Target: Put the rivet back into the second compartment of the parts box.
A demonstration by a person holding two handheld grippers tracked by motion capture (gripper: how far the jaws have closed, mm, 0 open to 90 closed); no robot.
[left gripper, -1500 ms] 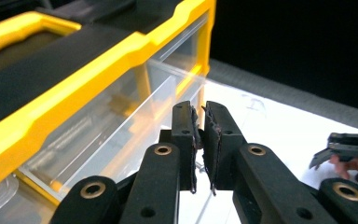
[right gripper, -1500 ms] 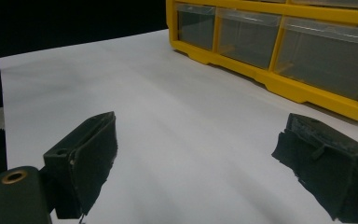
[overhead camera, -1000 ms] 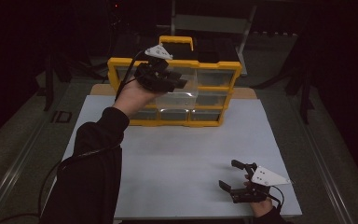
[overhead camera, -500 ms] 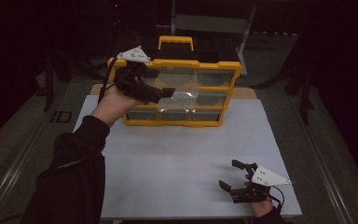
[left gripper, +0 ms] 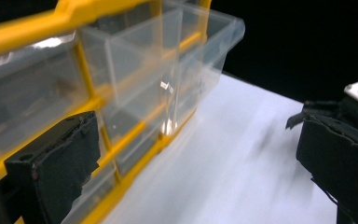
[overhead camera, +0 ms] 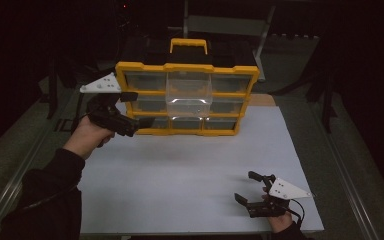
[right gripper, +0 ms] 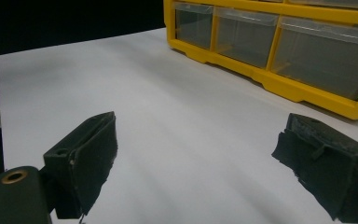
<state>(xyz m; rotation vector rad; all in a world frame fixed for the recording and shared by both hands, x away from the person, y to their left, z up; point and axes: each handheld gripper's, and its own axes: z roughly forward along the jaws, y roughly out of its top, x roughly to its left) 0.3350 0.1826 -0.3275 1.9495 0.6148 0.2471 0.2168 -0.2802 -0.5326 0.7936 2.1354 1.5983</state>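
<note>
Clear plastic, the drawer [overhead camera: 188,93] juts from the top row of the yellow organizer [overhead camera: 130,70] at the table's [overhead camera: 180,175] far edge. The left gripper [overhead camera: 139,124], spread, sits at the cabinet's left corner; the right gripper [overhead camera: 246,187], spread, idles near the front right corner.

Left gripper [overhead camera: 141,123] raised, fingers spread wide — right gripper [overhead camera: 248,189] low, fingers parted

Left hand-held gripper [overhead camera: 139,121] has withdrawn from the clear drawer [overhead camera: 188,92] toward the desk's left edge; drawer now stands pulled out.
</note>
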